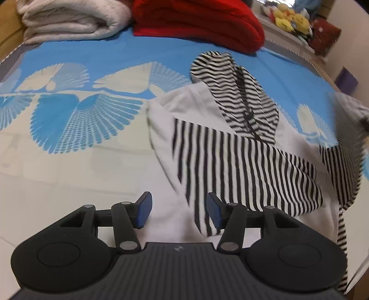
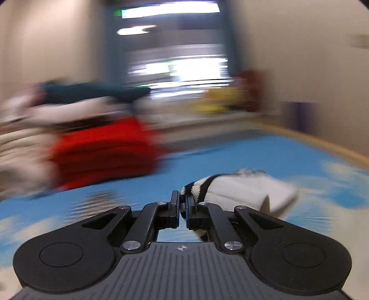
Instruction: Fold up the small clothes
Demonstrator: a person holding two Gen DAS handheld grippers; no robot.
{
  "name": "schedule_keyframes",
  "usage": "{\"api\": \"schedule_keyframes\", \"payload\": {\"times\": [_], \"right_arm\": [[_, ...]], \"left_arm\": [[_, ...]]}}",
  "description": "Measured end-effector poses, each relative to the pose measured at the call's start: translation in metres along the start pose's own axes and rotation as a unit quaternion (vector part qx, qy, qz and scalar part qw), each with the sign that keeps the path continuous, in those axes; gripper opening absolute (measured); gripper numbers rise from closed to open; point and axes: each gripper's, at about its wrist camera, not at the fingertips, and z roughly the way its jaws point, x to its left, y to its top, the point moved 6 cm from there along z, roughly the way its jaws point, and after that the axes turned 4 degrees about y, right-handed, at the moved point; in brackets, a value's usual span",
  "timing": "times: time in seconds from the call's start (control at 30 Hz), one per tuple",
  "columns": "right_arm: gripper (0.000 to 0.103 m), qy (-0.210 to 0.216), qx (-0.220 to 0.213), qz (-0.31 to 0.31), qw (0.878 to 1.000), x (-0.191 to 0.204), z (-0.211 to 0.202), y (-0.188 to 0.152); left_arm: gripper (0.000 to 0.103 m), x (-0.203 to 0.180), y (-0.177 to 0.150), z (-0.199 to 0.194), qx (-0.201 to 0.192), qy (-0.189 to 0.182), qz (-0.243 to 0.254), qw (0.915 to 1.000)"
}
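Observation:
A small hooded garment (image 1: 230, 157), white with black stripes, lies spread on the blue patterned bed sheet (image 1: 92, 57), its striped hood (image 1: 233, 92) towards the far side. My left gripper (image 1: 178, 200) hovers open over the garment's near left part, with nothing between its blue pads. My right gripper (image 2: 182, 198) is shut on the striped cuff of a white sleeve (image 2: 237, 191), which trails off to the right of the fingers. In the left wrist view that sleeve (image 1: 343, 157) shows blurred and raised at the right edge. The right wrist view is heavily motion-blurred.
A folded red blanket (image 1: 198, 25) and a folded white blanket (image 1: 73, 20) lie at the far side of the bed. Yellow plush toys (image 1: 290, 19) sit on a shelf beyond. The bed's right edge (image 1: 322, 69) runs along a wall.

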Motion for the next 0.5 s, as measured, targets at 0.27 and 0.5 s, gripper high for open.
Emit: {"api": "schedule_keyframes", "payload": {"times": [0.27, 0.5], "right_arm": [[0.013, 0.149, 0.292, 0.070, 0.942, 0.126, 0.026, -0.097], [0.029, 0.065, 0.260, 0.105, 0.958, 0.087, -0.007, -0.065]], "left_arm": [[0.057, 0.030, 0.007, 0.004, 0.008, -0.015, -0.057, 0.9982], [0.026, 0.039, -0.003, 0.032, 0.032, -0.037, -0.099, 0.9939]]}}
